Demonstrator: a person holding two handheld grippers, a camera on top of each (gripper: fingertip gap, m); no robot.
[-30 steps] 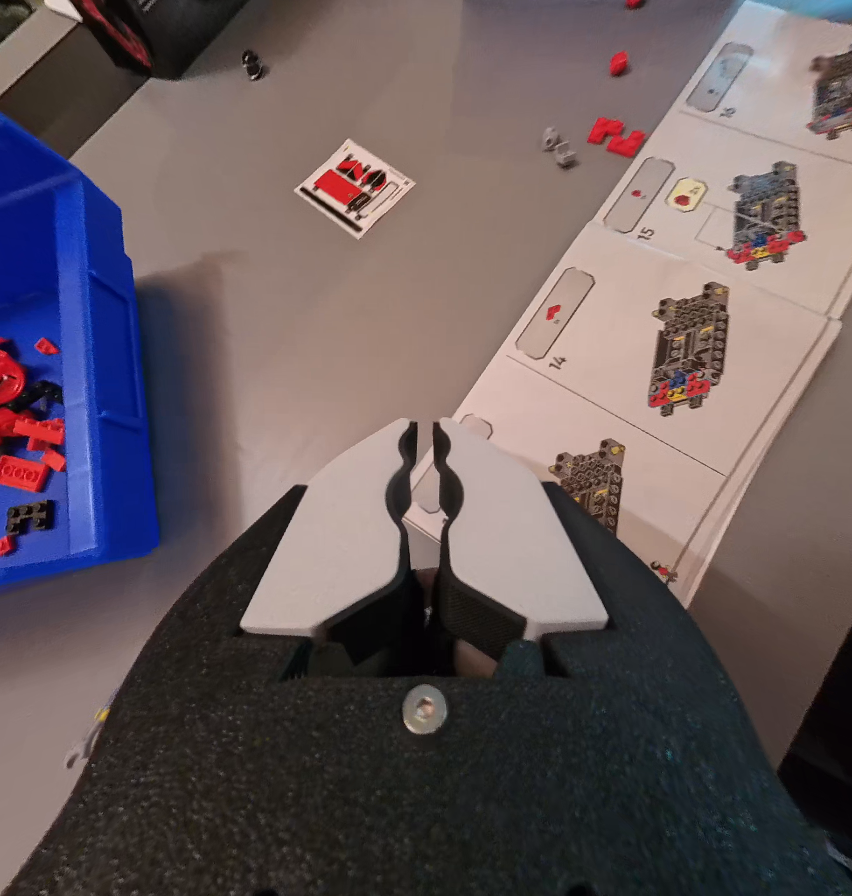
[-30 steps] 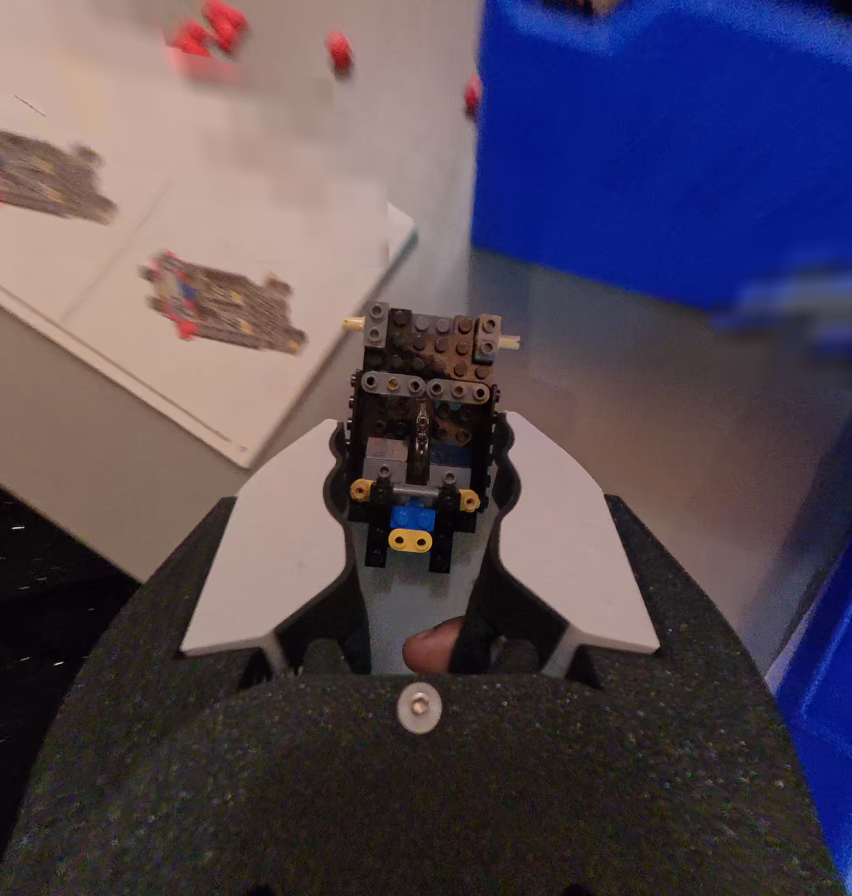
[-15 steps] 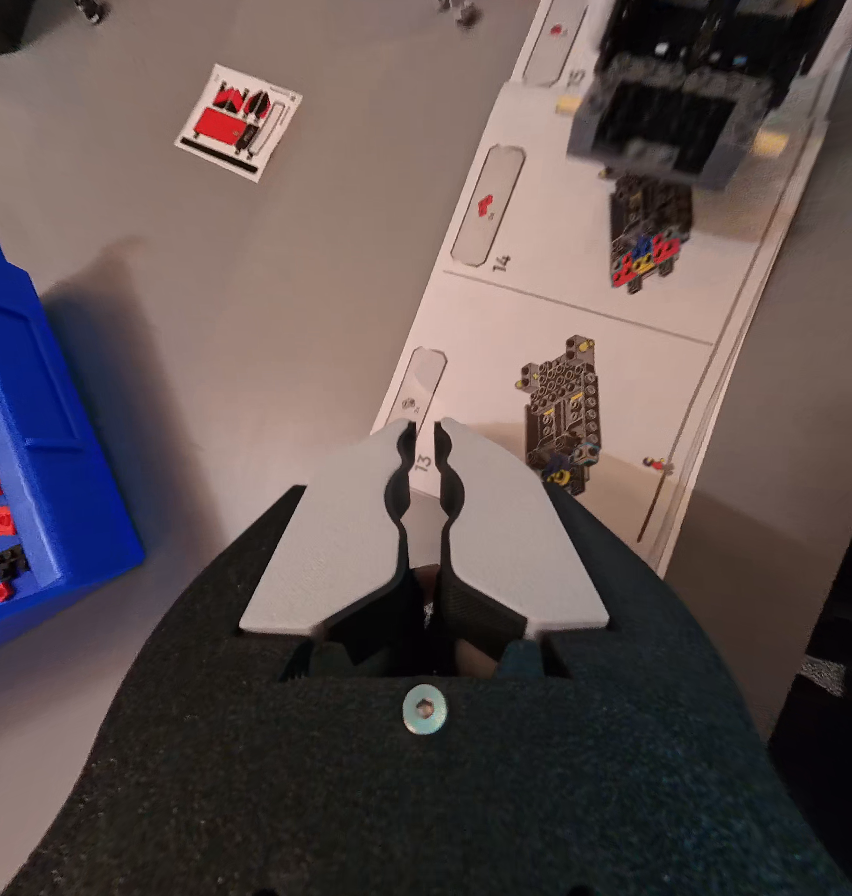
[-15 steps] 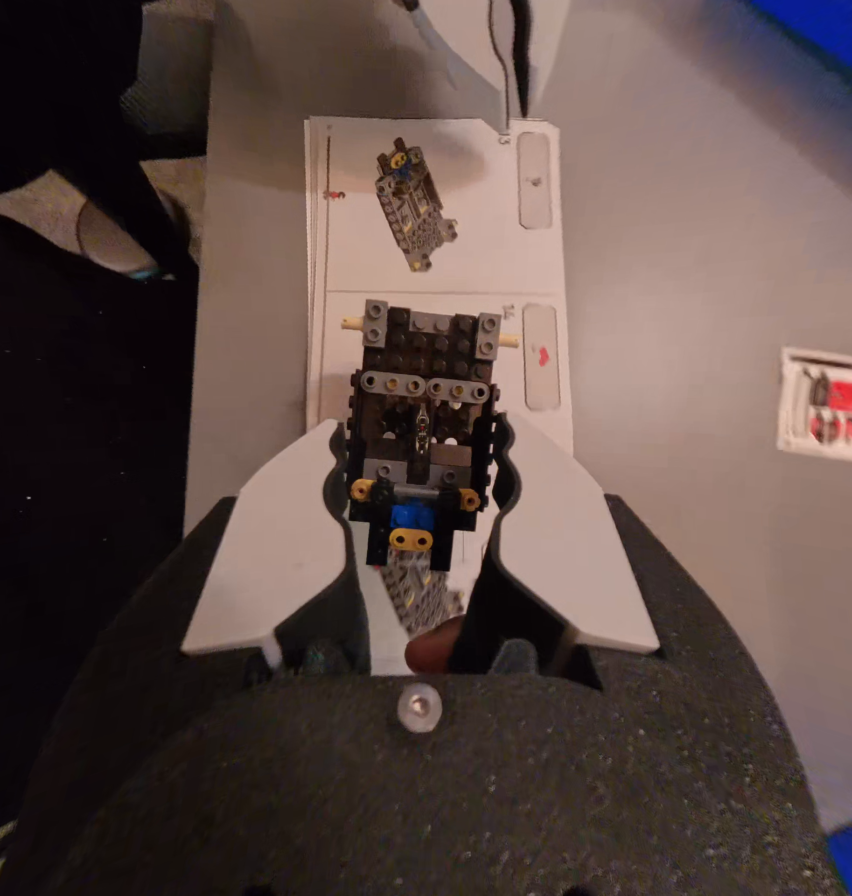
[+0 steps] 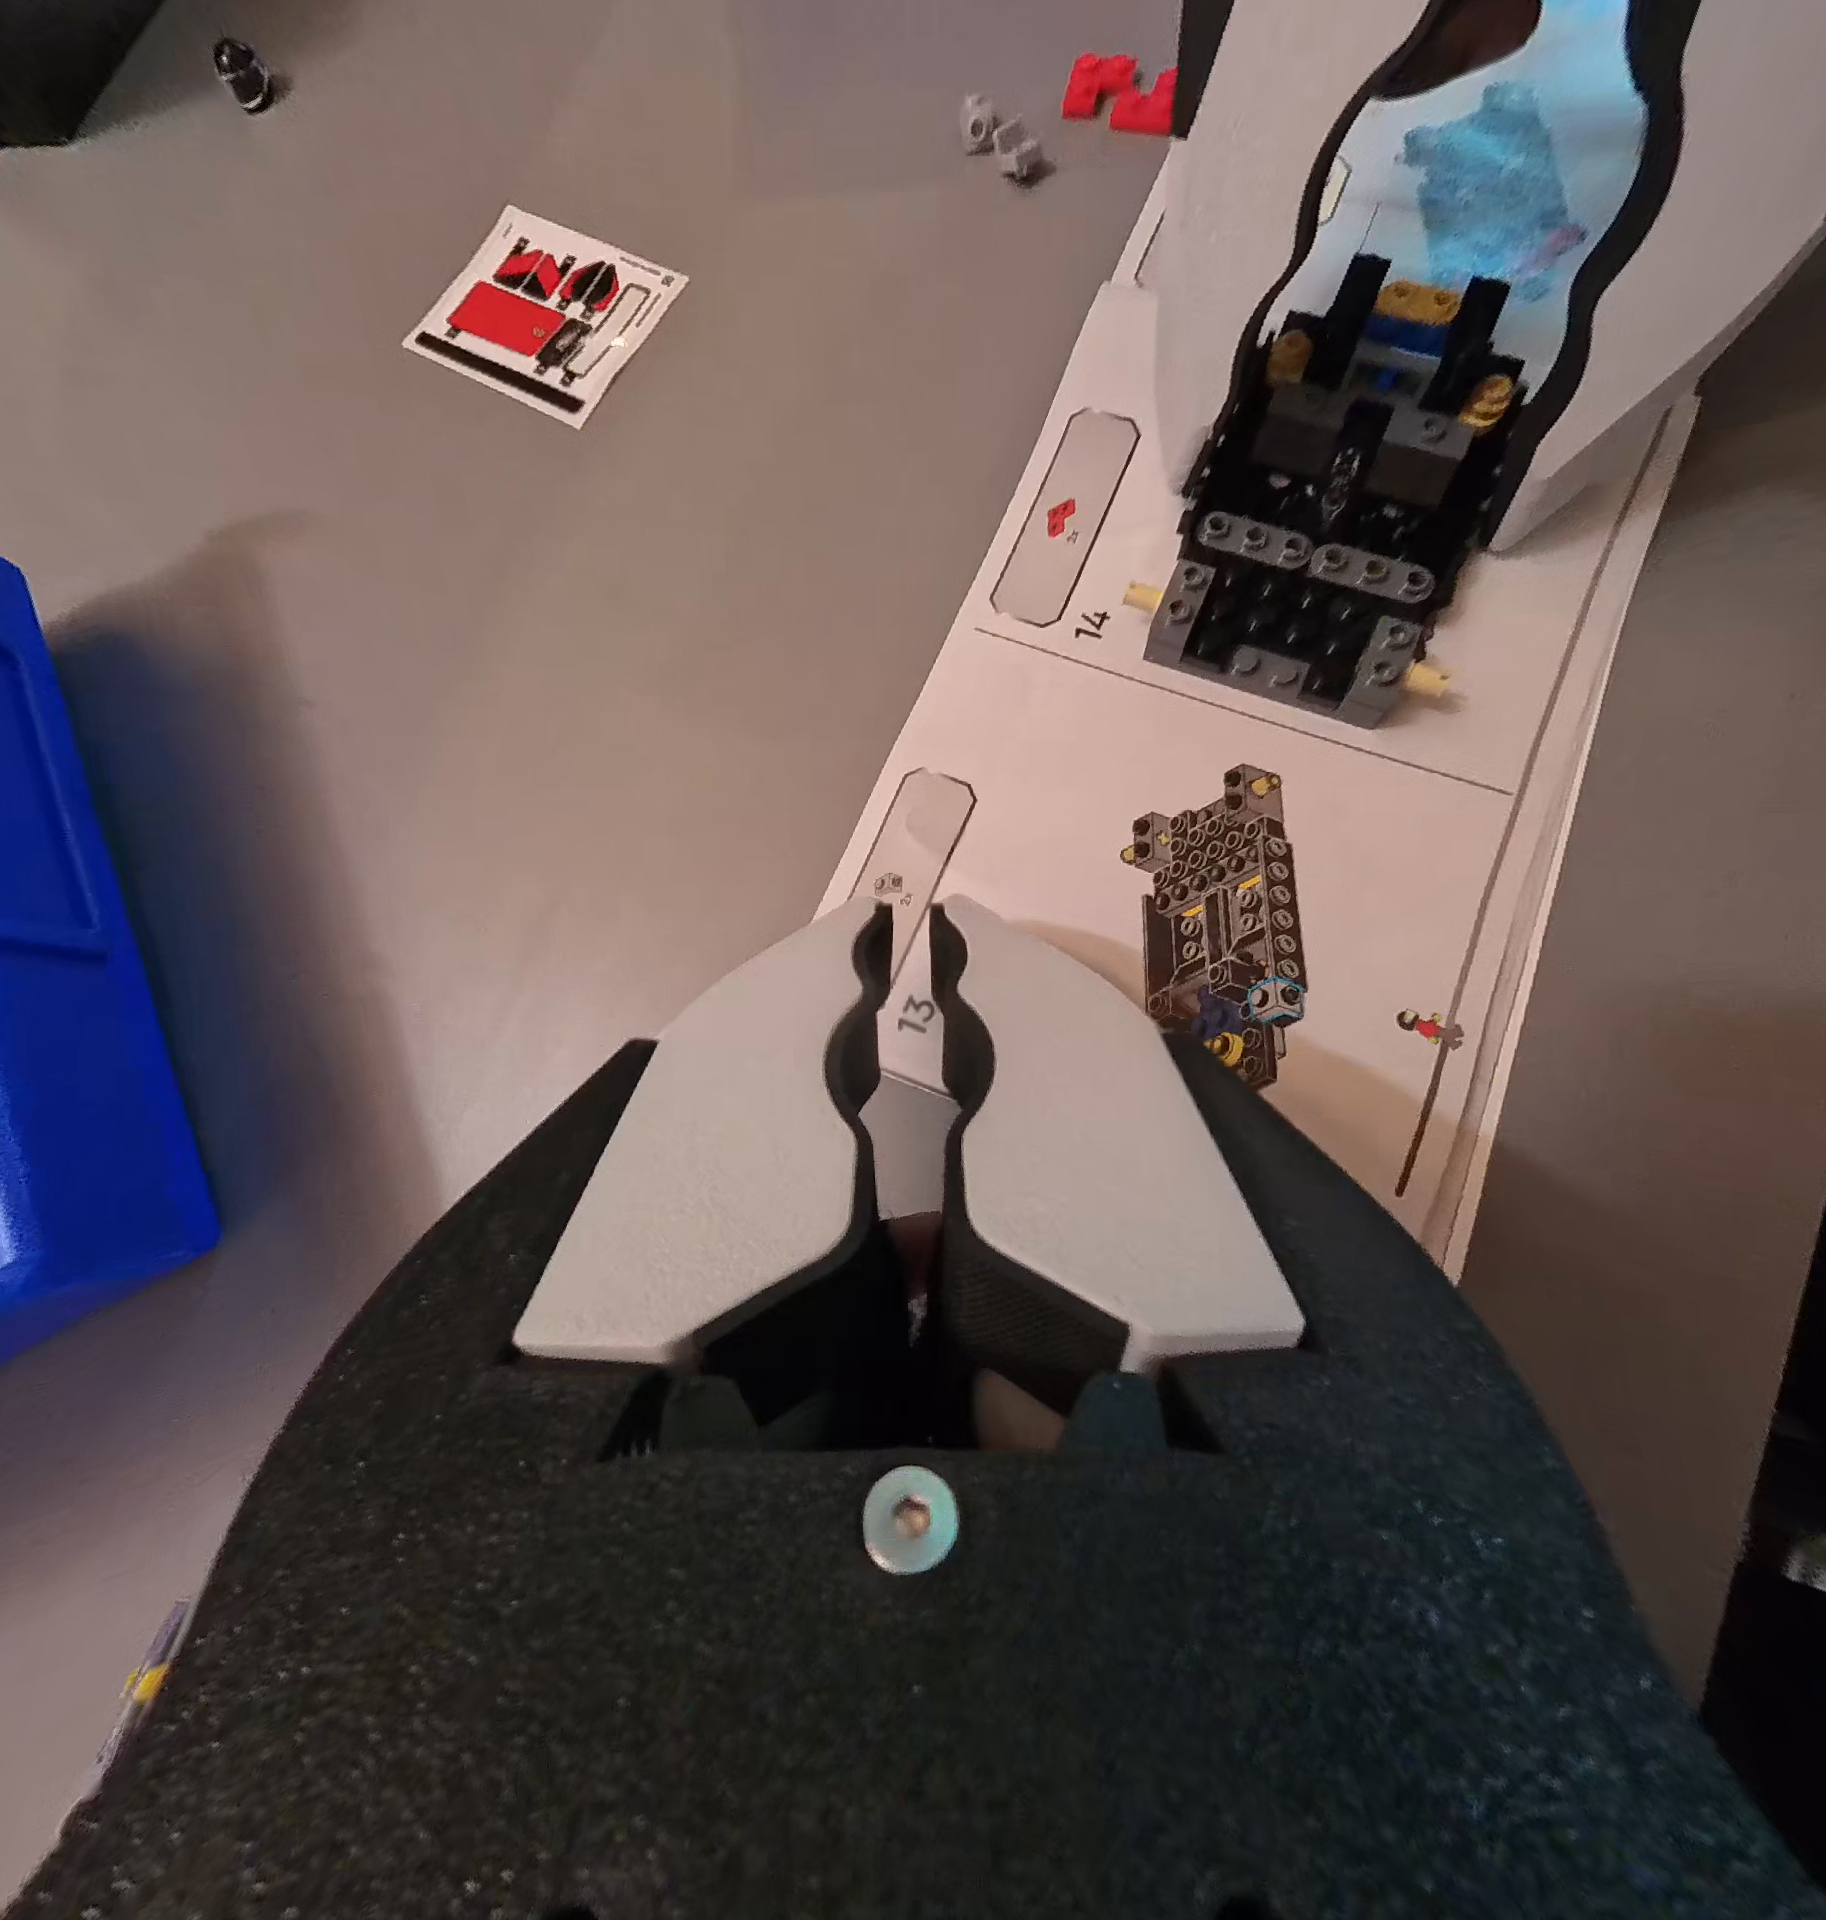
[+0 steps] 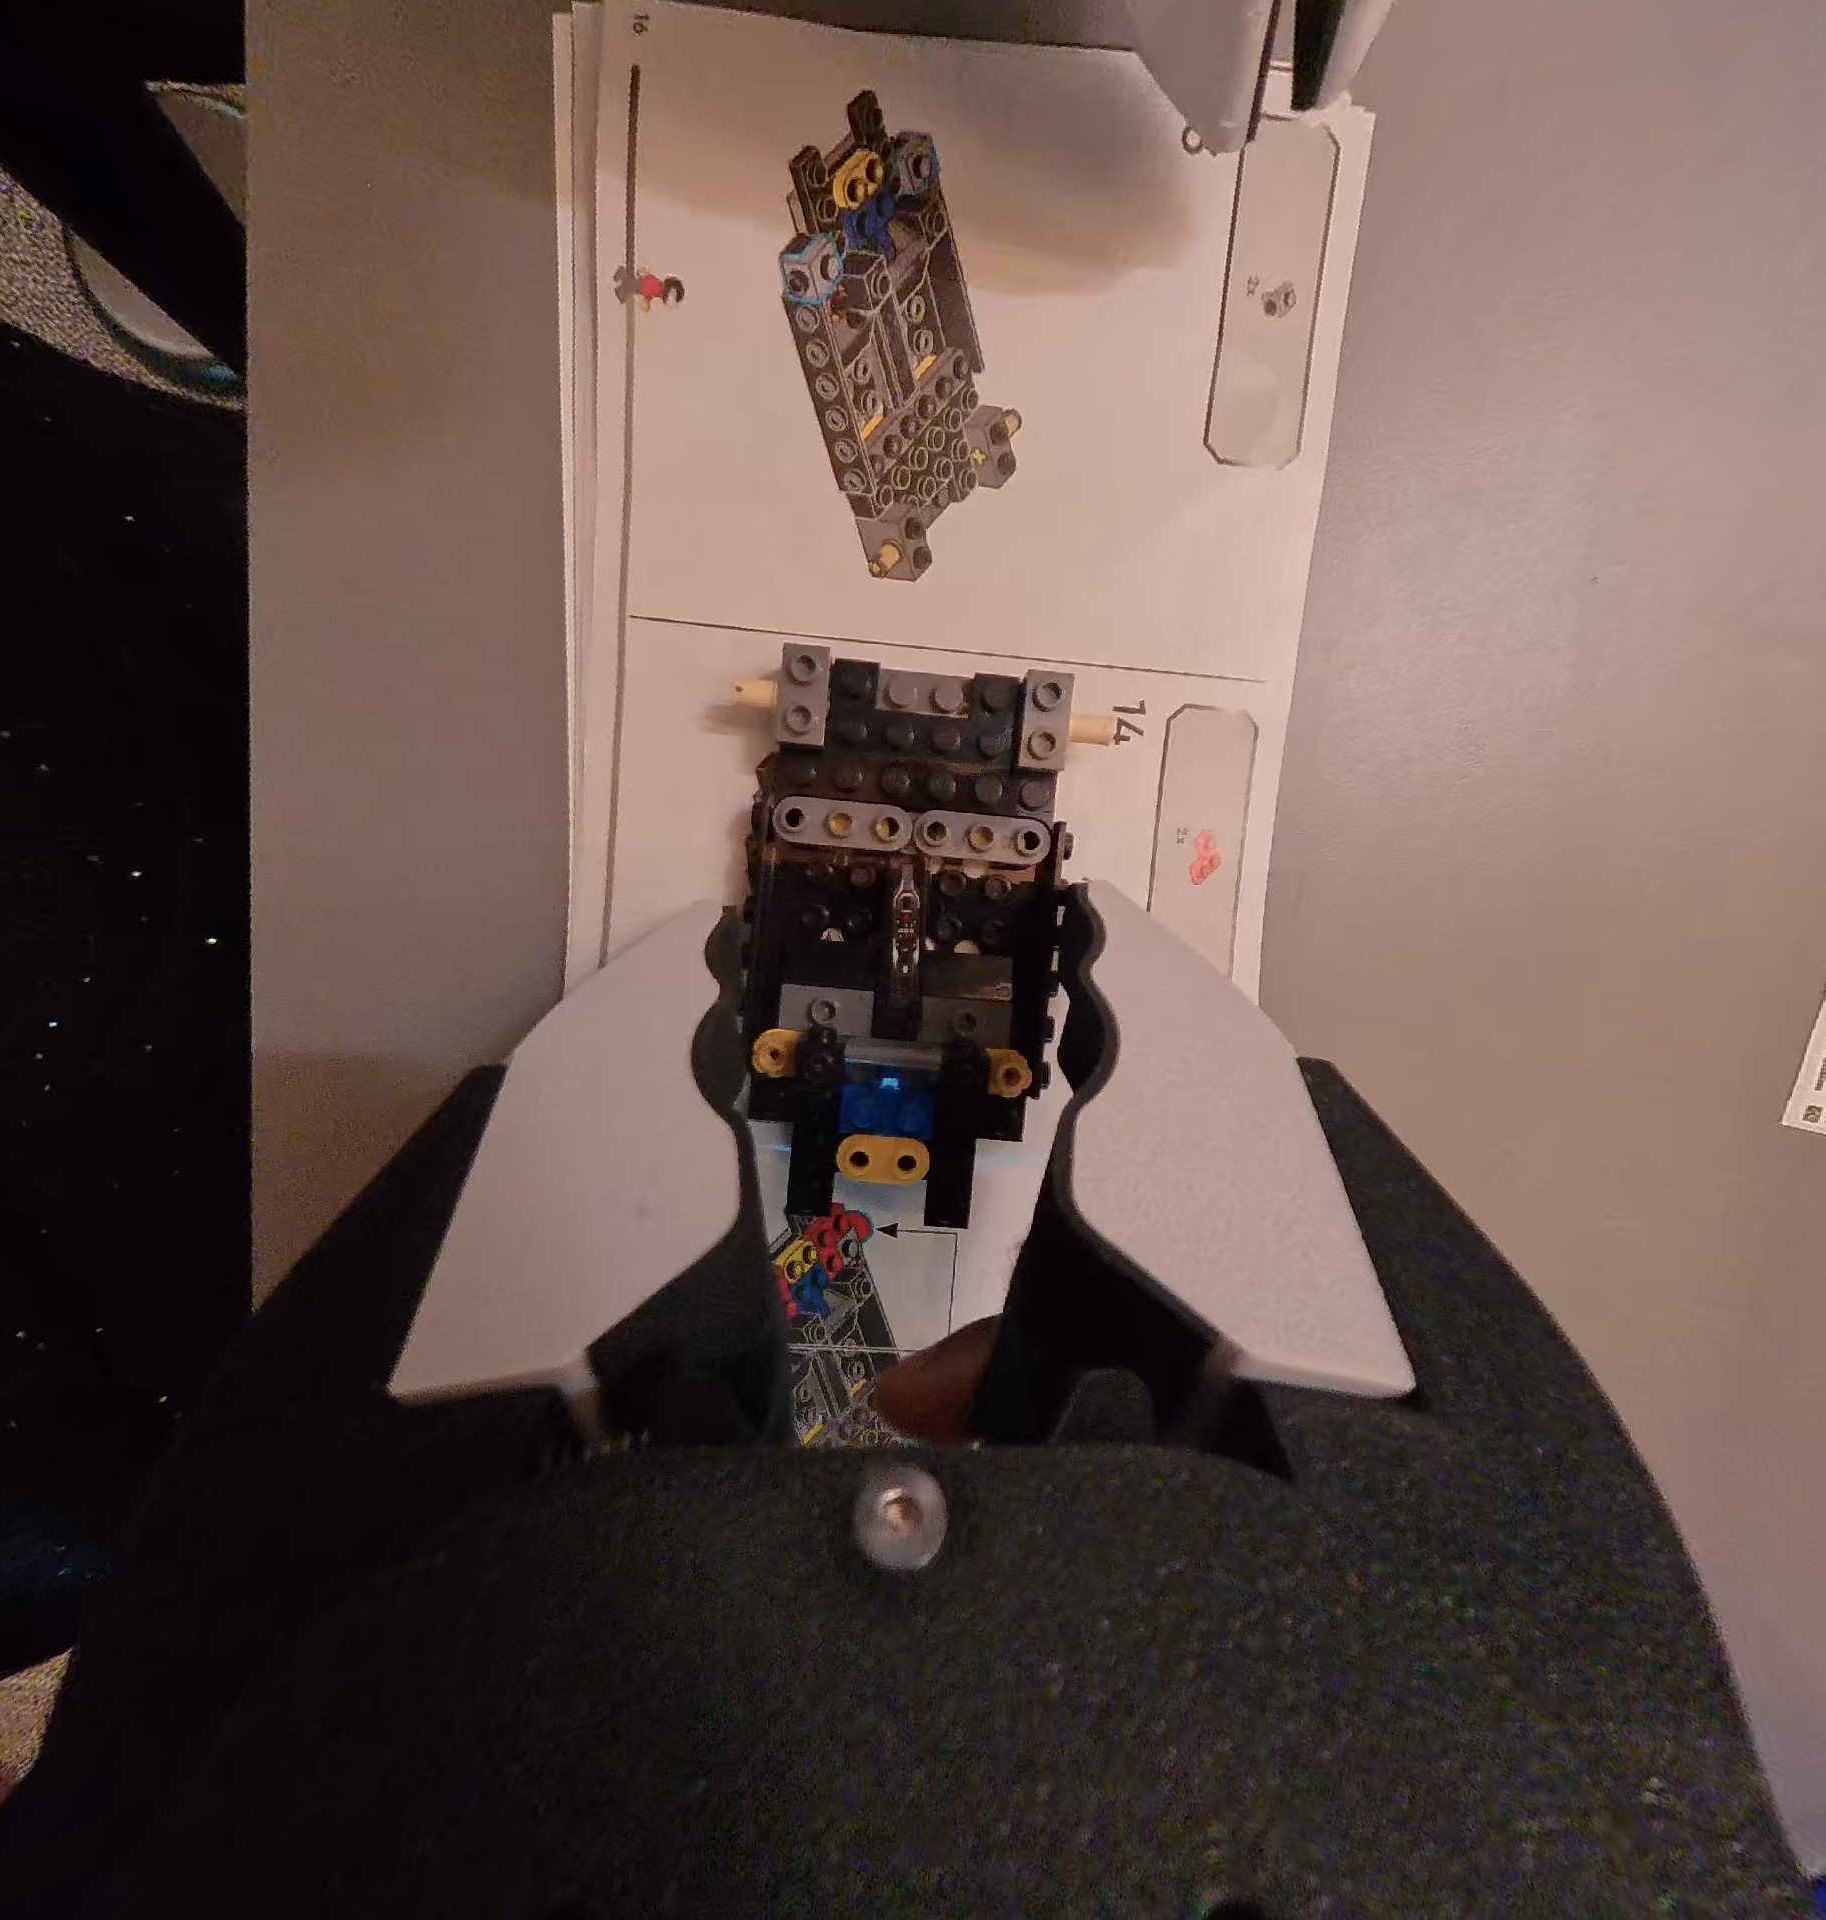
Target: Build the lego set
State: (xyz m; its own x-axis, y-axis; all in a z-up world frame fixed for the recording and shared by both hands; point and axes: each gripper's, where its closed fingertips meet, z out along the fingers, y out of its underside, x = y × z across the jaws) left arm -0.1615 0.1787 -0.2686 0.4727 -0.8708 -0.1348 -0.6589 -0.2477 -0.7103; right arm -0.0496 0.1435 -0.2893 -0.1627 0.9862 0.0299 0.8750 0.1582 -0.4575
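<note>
My right gripper is shut on a black and grey lego chassis with yellow and blue pieces at its near end. It holds the chassis low over the open instruction booklet. In the left wrist view the chassis and right gripper are at the upper right, over the booklet. My left gripper is shut with only a thin gap and holds nothing. It hovers over the booklet's near page, and its tips show at the top of the right wrist view.
A sticker sheet lies on the grey table. A blue bin stands at the left. Loose red pieces, small grey pieces and a small black piece lie farther off. The table edge runs along the booklet's outer side. Across from one pair of fingers to the other is roughly 12 cm.
My right gripper has swung away from the blue bin and come down over the booklet with the chassis, closer to my left gripper. My left gripper moved right over the booklet and stays shut.
</note>
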